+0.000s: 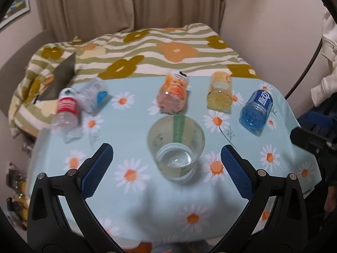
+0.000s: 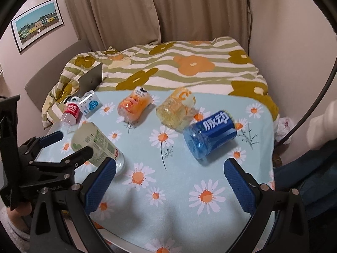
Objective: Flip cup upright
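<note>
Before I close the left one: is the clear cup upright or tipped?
Tipped: the clear cup lies on its side on the tablecloth, base toward the camera, mouth pointing away.

The left tongs (image 1: 166, 162) stood wide open, blue pads (image 1: 96, 168) well apart. The right tongs (image 2: 170, 179) gaped equally wide, holding nothing. Both hung low, pointing forward.

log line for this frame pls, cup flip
stage: approach | left gripper: open, around cup, no contact | cup: on its side, base toward gripper | right gripper: open, idle, nothing between fingers
</note>
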{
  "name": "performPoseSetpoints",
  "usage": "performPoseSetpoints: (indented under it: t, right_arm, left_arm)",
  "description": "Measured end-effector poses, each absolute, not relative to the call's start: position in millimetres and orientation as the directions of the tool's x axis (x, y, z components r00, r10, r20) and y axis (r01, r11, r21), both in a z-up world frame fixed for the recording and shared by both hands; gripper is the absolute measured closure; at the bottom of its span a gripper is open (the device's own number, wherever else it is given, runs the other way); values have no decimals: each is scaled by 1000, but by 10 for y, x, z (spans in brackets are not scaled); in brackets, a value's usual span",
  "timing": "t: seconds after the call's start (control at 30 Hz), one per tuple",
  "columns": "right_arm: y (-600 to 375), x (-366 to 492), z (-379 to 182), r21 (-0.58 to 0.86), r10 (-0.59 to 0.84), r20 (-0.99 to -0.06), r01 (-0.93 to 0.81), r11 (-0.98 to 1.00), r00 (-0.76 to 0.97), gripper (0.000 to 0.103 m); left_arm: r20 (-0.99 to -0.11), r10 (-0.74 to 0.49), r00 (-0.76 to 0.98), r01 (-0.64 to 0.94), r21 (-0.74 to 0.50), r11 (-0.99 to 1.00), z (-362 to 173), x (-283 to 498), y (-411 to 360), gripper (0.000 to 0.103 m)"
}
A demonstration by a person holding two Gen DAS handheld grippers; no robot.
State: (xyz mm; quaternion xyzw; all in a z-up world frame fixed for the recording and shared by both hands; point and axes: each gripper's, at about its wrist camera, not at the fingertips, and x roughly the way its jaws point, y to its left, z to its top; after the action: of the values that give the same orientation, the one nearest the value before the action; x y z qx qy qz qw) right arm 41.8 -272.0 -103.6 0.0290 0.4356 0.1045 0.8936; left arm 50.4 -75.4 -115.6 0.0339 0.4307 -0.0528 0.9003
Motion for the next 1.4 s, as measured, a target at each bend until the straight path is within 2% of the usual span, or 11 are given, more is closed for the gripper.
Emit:
performPoseSetpoints:
  t: [0.1, 0.27, 0.37, 0.5, 0.77, 1.4]
  right_arm:
    - [-2683, 372, -868, 114, 168, -770, -126, 985, 616, 1]
    - [-2608, 205, -551, 76, 102, -747, -68, 995, 657, 1]
    - [-2588, 114, -395, 93, 89, -770, -26, 995, 632, 1]
    - [-2489, -27, -271, 48, 30, -780, 12, 999, 625, 1]
    - [-2314, -244, -187, -1, -43, -765, 65, 998, 643, 1]
    - [-2144, -336, -81, 2, -57, -729, 85, 996, 682, 1]
  left_arm:
    - [-782, -37, 622, 97, 30, 995, -961, 392, -683, 0]
    - [-795, -61, 604, 87, -11, 996, -654, 235, -491, 0]
    - [-793, -65, 606, 83, -18, 996, -464, 146, -351, 0]
    - [-784, -74, 616, 88, -26, 996, -287, 40, -155, 0]
    - [-758, -89, 647, 102, -30, 994, -177, -120, 43, 0]
    - [-719, -109, 687, 130, -26, 991, -78, -175, 133, 0]
